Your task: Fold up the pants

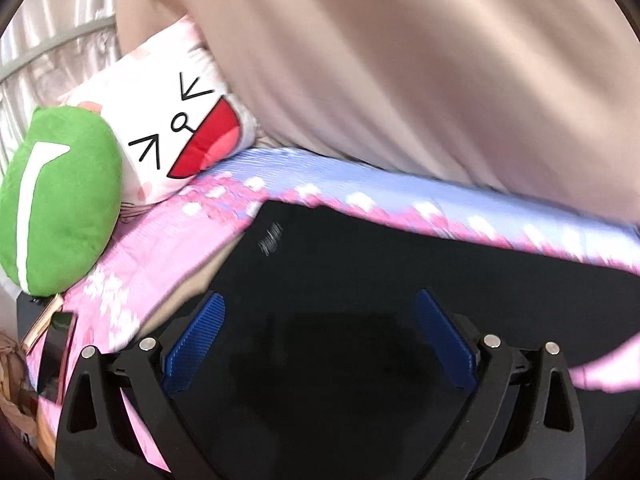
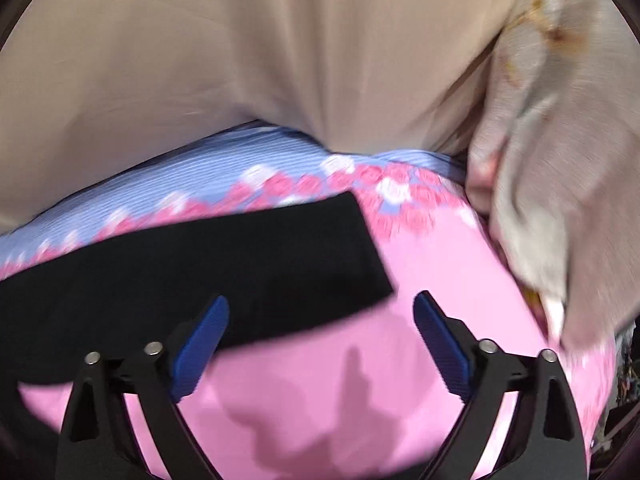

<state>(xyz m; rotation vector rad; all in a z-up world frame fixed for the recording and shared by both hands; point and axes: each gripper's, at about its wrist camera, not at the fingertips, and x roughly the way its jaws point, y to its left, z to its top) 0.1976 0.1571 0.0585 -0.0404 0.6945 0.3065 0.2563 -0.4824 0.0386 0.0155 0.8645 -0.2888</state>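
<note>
The black pants [image 1: 360, 264] lie flat on the pink and lilac bed cover [image 1: 168, 240], with a small logo near their far left corner. My left gripper [image 1: 320, 300] is open and empty, hovering over the pants with its blue pads [image 1: 196, 344] on either side of the dark cloth. In the right wrist view the pants [image 2: 200, 264] end in a straight edge near the middle. My right gripper [image 2: 320, 304] is open and empty above that end, its left pad over black cloth, its right pad over the pink cover [image 2: 440, 260].
A green plush [image 1: 60, 200] and a white face cushion [image 1: 180, 120] sit at the far left of the bed. A beige curtain [image 1: 400, 60] hangs along the far side, also in the right wrist view [image 2: 240, 60]. A crumpled grey cloth [image 2: 560, 200] lies at the right.
</note>
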